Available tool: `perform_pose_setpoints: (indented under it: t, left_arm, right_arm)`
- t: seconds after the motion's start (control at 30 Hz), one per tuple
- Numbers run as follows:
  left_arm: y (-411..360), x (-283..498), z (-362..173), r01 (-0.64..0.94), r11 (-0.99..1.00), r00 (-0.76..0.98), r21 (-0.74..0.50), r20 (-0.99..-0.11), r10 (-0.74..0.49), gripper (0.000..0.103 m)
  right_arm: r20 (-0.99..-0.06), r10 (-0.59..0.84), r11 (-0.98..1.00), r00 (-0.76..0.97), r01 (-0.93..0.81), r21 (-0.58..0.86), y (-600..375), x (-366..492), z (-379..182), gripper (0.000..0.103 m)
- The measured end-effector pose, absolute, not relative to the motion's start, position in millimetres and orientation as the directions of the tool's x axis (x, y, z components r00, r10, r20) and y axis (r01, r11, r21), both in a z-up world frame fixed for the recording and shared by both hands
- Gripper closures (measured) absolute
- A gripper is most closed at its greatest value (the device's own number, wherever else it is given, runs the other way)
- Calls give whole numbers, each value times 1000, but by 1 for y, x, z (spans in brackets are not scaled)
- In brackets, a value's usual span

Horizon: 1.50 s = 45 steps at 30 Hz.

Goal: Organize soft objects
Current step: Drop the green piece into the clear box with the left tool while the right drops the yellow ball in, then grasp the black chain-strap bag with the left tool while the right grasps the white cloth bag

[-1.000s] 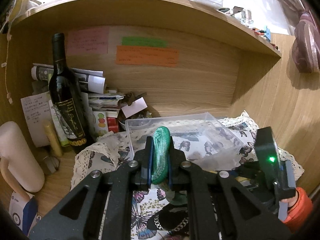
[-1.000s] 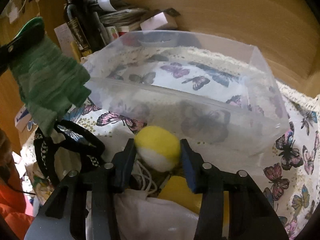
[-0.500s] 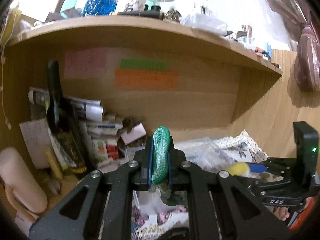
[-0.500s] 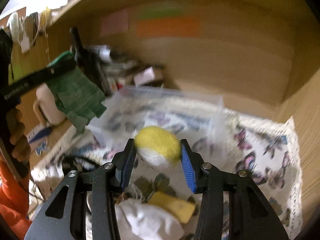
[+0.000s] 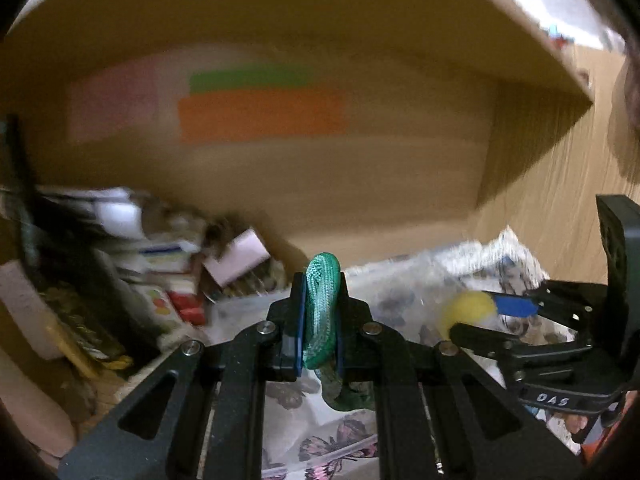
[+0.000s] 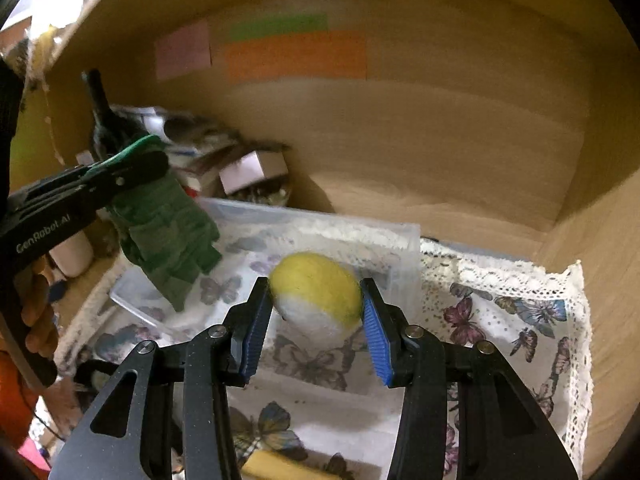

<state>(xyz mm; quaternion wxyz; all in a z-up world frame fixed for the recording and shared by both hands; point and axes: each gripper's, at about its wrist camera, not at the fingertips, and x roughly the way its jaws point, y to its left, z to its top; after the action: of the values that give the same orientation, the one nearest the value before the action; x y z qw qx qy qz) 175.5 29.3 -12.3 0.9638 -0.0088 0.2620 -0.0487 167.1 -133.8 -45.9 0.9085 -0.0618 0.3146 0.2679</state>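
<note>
My left gripper (image 5: 320, 312) is shut on a green knitted glove (image 5: 321, 308), which hangs from it over the left end of a clear plastic box (image 6: 400, 240); the glove also shows in the right wrist view (image 6: 168, 236). My right gripper (image 6: 316, 312) is shut on a yellow-and-white felt ball (image 6: 316, 294) and holds it in the air above the box. The ball shows in the left wrist view (image 5: 468, 310) at the right, with the right gripper (image 5: 476, 318) around it.
The box sits on a butterfly-print cloth with a lace edge (image 6: 520, 312) inside a wooden shelf nook. A dark wine bottle (image 6: 100, 120), papers and small boxes (image 6: 248, 168) crowd the back left. A yellow soft item (image 6: 272, 466) lies on the cloth below my right gripper.
Both grippers have lifted with their loads and moved forward over the clear box. The view now tilts lower into the nook, and the left view is blurred by motion.
</note>
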Motion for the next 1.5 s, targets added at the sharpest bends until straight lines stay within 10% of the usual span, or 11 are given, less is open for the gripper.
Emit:
perform_pose_setpoints:
  t: [0.3, 0.73, 1.13, 1.5]
  left_arm:
    - [35, 202, -50, 111, 991, 734, -79, -665, -136, 89]
    - [46, 148, -7, 57, 998, 842, -3, -538, -49, 1]
    - [33, 69, -23, 82, 996, 853, 43, -520, -48, 0]
    - [20, 47, -93, 100, 994, 729, -50, -677, -107, 0]
  right_arm:
    - [-698, 409, 839, 588, -543, 34, -114, 196, -79, 56]
    - [-607, 414, 855, 678, -518, 4, -133, 167, -47, 30]
    - [-539, 441, 865, 718, -499, 44, -171, 91, -34, 28]
    - [-637, 473, 844, 609, -520, 130, -164, 49, -82, 28]
